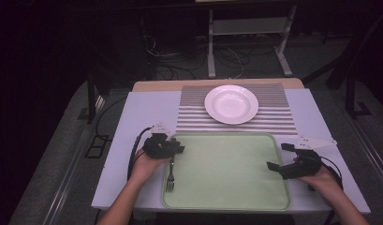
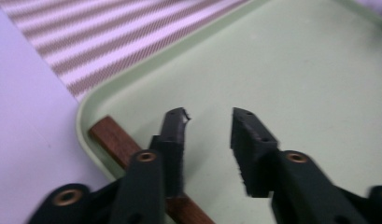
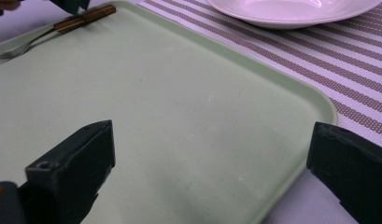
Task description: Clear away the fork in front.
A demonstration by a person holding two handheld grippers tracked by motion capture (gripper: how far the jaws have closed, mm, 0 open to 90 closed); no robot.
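Observation:
A fork (image 1: pixel 170 176) with a brown wooden handle lies along the left edge of the pale green tray (image 1: pixel 226 173), tines toward the person. My left gripper (image 1: pixel 179 149) hovers over the handle end at the tray's far left corner. In the left gripper view its jaws (image 2: pixel 209 116) stand apart with nothing between them, and the wooden handle (image 2: pixel 113 137) lies on the tray beside and below the left jaw. My right gripper (image 1: pixel 278 156) is open over the tray's right edge. In the right gripper view its wide jaws (image 3: pixel 212 130) frame bare tray (image 3: pixel 179 93), with the fork (image 3: pixel 62 25) far off.
A white plate (image 1: pixel 231 103) sits on a striped placemat (image 1: pixel 273 117) behind the tray, on a white table (image 1: pixel 142 112). The plate (image 3: pixel 291 9) and mat stripes (image 3: pixel 357 70) also appear in the right gripper view. Cables and a metal stand lie on the floor beyond.

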